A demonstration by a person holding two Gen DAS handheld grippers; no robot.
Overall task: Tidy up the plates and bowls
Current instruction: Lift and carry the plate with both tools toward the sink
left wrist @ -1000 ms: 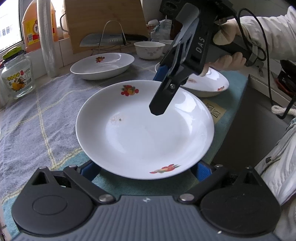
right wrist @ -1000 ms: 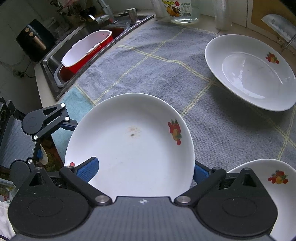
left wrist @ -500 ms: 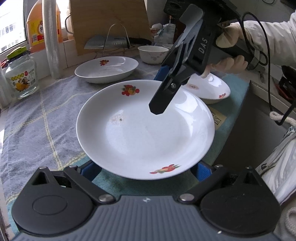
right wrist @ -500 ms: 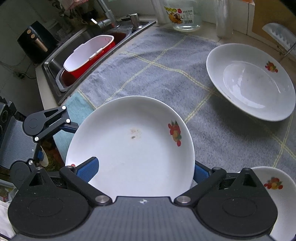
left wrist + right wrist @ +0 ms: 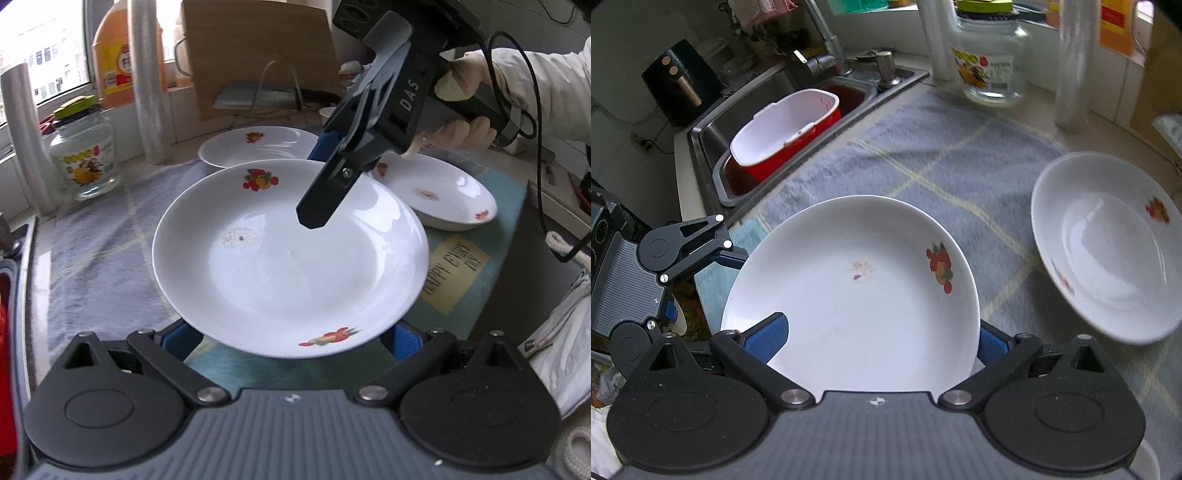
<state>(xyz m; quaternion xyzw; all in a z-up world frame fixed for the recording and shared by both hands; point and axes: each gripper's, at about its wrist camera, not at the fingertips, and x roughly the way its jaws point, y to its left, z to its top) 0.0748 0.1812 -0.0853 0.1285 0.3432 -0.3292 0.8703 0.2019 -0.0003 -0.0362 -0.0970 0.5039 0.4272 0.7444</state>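
Note:
A white plate (image 5: 291,258) with fruit prints hangs above the towel, held from opposite sides. In the left wrist view my left gripper (image 5: 293,338) has its blue pads (image 5: 181,338) against the near rim, shut on it. Across the plate, my right gripper (image 5: 321,184) clamps the far rim, one black finger above it and a blue pad below. In the right wrist view the same plate (image 5: 857,295) fills the right gripper (image 5: 877,339), with the left gripper (image 5: 701,284) at its far left rim. Two more plates (image 5: 258,146) (image 5: 439,195) lie on the counter.
A deep white plate (image 5: 1108,251) lies on the grey checked towel (image 5: 942,155). The sink holds a red and white tub (image 5: 783,129) under a faucet (image 5: 827,48). A glass jar (image 5: 83,162), an orange bottle (image 5: 122,62) and a wooden board (image 5: 258,55) line the back. A person's gloved hand (image 5: 461,110) holds the right gripper.
Both grippers have risen with the plate and drifted toward the sink. The plates on the counter have slid to the right in the right wrist view. Neither grip has changed.

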